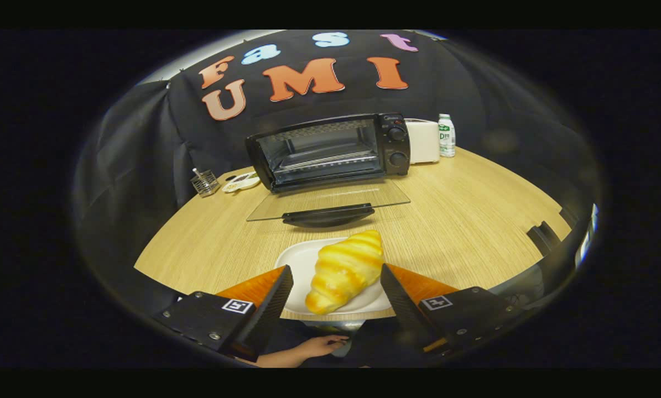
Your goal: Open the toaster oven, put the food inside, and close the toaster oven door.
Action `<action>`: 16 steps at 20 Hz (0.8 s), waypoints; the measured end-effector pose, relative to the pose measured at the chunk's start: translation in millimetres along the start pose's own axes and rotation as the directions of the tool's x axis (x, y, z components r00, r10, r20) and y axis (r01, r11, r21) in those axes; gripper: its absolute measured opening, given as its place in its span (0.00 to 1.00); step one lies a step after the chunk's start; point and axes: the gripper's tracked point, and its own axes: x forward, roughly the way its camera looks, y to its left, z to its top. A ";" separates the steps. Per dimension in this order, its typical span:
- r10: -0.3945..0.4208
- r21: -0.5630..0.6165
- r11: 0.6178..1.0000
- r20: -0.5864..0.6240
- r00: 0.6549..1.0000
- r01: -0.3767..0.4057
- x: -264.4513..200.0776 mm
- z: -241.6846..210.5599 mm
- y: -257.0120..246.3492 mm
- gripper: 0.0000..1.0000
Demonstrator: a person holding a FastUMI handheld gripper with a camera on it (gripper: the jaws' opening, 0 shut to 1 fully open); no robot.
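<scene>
Gripper view: hand-held gripper [336, 287] spread, fingers flanking croissant [345, 270] on plate [297, 260], not pinching. Oven [330, 152] door [330, 202] open beyond. Advice: close gently mid-body, lift level.

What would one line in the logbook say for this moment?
oven door: open, flat | croissant: on white plate, between fingers | tongs: open, not touching | next: probably grasp

The bottle [446, 135] has a label and the toaster oven [330, 152] a brand mark, both too small to read.
</scene>
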 end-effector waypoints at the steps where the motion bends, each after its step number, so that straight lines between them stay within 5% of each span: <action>1: -0.005 -0.002 1.000 -0.014 1.000 0.005 0.5 -7.1 1.8 0.95; 8: -0.098 0.007 0.995 -0.050 0.994 0.098 19.6 -26.1 -4.2 0.90; 16: -0.135 -0.035 0.991 -0.096 0.986 0.133 22.8 -28.3 -10.1 0.61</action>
